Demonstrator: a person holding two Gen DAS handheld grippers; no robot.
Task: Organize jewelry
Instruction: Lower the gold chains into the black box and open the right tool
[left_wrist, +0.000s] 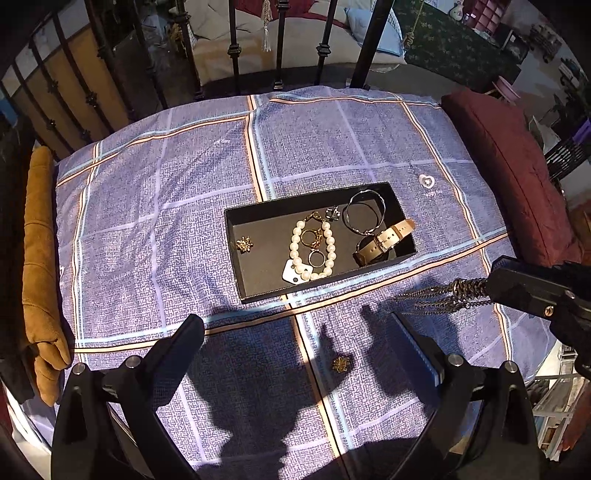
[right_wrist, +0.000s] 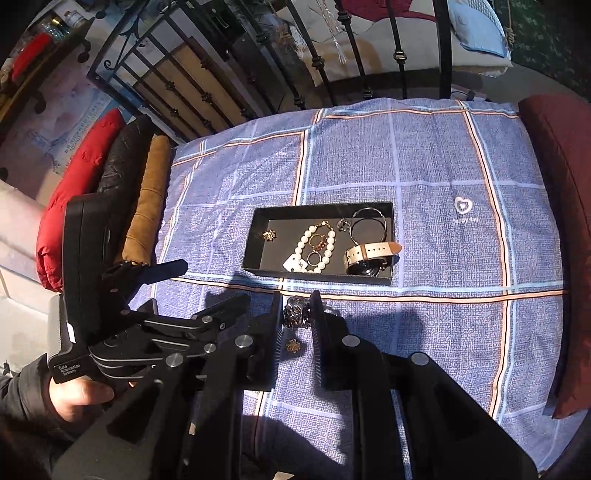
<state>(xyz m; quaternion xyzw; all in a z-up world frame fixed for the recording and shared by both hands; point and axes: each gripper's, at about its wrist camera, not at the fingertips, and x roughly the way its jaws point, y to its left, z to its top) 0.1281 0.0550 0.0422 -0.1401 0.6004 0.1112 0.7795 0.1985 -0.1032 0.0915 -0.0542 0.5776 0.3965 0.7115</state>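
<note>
Right, my right gripper (right_wrist: 297, 314) is clamped on the dark chain (left_wrist: 439, 295), its loose strands dangling short of the black tray (left_wrist: 236, 254) ahead, so a swing could snag the rim, while my left gripper (left_wrist: 295, 332) hangs apart, empty.

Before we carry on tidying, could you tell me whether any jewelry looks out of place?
Yes: one small gold flower earring lies alone on the blue checked cloth, outside the black tray, while its match is inside. The watch strap also overhangs the tray's rim.
</note>
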